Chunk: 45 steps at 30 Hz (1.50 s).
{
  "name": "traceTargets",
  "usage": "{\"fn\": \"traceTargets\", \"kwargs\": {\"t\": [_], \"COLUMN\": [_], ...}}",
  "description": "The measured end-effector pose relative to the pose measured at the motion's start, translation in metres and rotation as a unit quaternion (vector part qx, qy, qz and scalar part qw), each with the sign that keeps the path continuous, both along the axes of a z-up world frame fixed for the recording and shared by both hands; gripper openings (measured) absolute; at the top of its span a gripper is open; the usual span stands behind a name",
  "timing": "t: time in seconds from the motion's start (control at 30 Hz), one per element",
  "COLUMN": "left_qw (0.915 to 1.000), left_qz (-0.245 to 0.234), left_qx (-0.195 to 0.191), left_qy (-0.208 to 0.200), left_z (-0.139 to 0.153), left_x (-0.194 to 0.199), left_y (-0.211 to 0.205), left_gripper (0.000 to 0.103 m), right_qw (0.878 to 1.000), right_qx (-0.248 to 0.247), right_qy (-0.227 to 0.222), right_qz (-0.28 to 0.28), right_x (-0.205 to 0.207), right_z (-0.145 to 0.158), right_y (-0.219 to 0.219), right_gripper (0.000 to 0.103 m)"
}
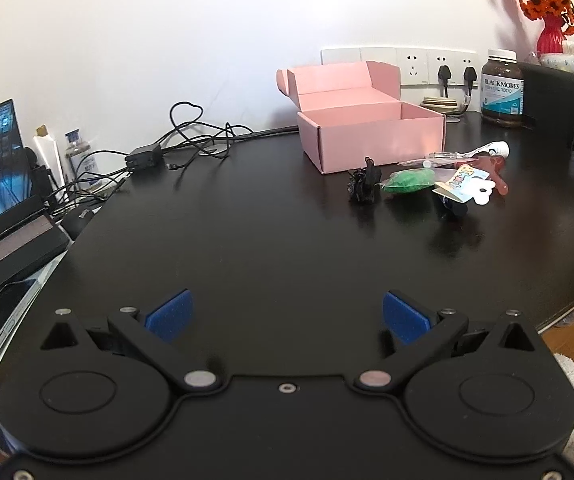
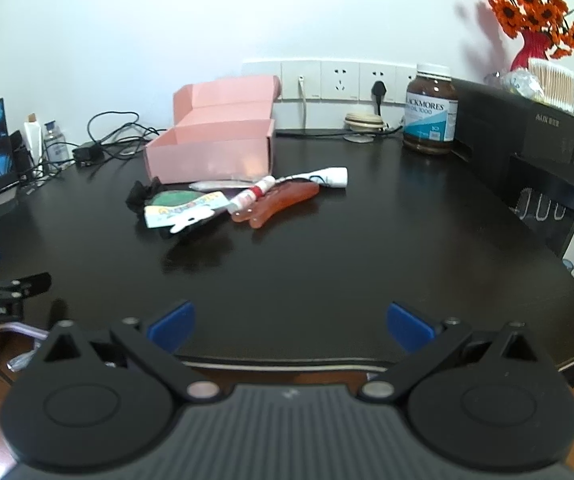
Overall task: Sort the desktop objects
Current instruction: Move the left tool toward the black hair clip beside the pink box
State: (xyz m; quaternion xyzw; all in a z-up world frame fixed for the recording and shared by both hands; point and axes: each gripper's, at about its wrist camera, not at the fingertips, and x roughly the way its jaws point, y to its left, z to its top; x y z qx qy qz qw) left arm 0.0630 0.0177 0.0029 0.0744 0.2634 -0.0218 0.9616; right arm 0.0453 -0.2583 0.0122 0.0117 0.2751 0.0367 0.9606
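Desk [image 2: 327, 264] holds one pink box [image 2: 211, 156], two grippers.

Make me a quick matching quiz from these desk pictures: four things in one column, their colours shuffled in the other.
Things:
1. open box
2. vase
3. table
4. supplement jar

Colours:
A. brown with a white lid
B. pink
C. black
D. red

Pairs: 1-B, 2-D, 3-C, 4-A

Black table [image 1: 247, 240] bears pink box [image 1: 371, 136], small clutter [image 1: 427, 180].
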Motion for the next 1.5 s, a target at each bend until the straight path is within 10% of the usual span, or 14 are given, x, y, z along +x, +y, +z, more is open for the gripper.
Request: {"fn": "traceTargets", "kwargs": {"t": [1.5], "left_qw": [0.9994], "left_qz": [-0.029], "left_qx": [-0.013], "left_qy": [-0.010], "left_z": [0.022], "left_x": [0.092], "left_y": [-0.010], "left_gripper": [0.103], "right_qw": [0.997], "right_qx": [-0.016], "right_qy": [-0.073], "right_qz": [0.006], "right_x": [0.110], "right_z": [0.012], "right_y": [-0.007], "right_gripper": [0.102]}}
